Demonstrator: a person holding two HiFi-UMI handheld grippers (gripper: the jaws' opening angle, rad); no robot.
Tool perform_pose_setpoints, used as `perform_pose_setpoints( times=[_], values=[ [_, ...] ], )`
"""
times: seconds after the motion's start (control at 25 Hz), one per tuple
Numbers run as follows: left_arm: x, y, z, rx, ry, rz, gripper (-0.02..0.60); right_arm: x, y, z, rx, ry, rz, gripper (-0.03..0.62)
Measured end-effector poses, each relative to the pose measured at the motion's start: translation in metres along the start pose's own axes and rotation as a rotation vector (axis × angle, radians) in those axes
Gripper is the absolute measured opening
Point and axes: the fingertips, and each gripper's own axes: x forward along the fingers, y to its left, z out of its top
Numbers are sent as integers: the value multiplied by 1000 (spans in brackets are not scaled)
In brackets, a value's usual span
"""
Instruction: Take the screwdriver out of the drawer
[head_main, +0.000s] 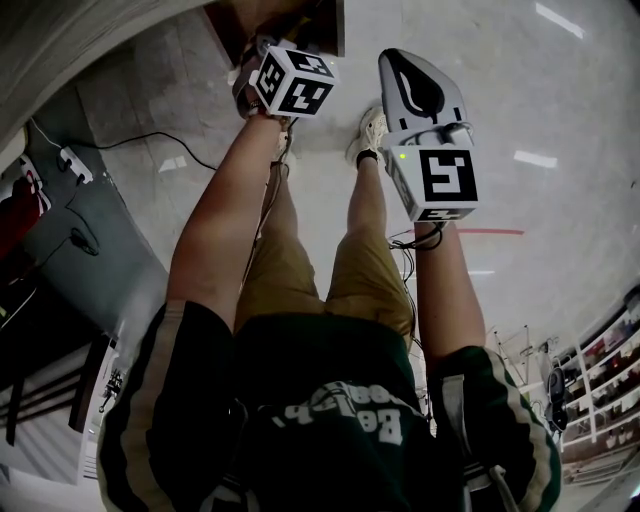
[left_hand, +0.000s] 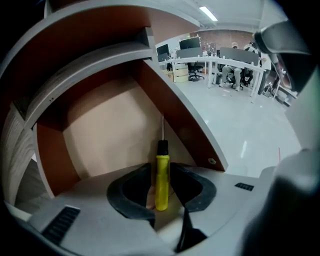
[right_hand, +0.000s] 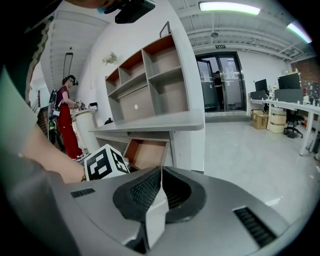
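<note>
- Screwdriver (left_hand: 161, 175), count one: yellow handle, black collar, thin steel shaft. It is gripped by the handle with the shaft pointing away into the drawer. A handle grip probably gives the firmest hold for drawing it out lengthwise.
- Left gripper (left_hand: 161, 189), count one: its two dark pads are closed narrow on the yellow handle, one on each side. It is reached forward to the drawer mouth, evidently because that is where the tool lies.
- Drawer (left_hand: 110, 135), count one: pulled open under a grey counter, with red-brown walls and a pale floor. Nothing else shows inside it. The screwdriver's tip is over the floor, so it appears not yet clear of the drawer. Whether the tool touches the floor cannot be told.
- Right gripper (right_hand: 161, 175), count one: jaws brought together with nothing between them. It is held back and to the side, well apart from the drawer, likely to keep out of the way since one gripper is enough for the lift.
- Marker cubes, count two: one on each gripper, (head_main: 293, 82) and (head_main: 445, 180).
- Shelf unit (right_hand: 150, 85), count one: grey frame with wood-backed compartments, standing above the counter.
- Bystander in red (right_hand: 67, 125), count one: standing far off to the left beside the shelving, taking no part.
</note>
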Motion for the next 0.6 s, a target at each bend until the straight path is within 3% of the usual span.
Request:
perform_pose_setpoints(
  times=[0.24, 0.6],
  values=[
    [1, 3, 0, 25, 10, 75, 83, -2, 0, -4, 6, 4, 6, 35],
    [2, 7, -2, 15, 9, 57, 78, 5, 4, 0, 17, -1, 7, 35]
  ],
)
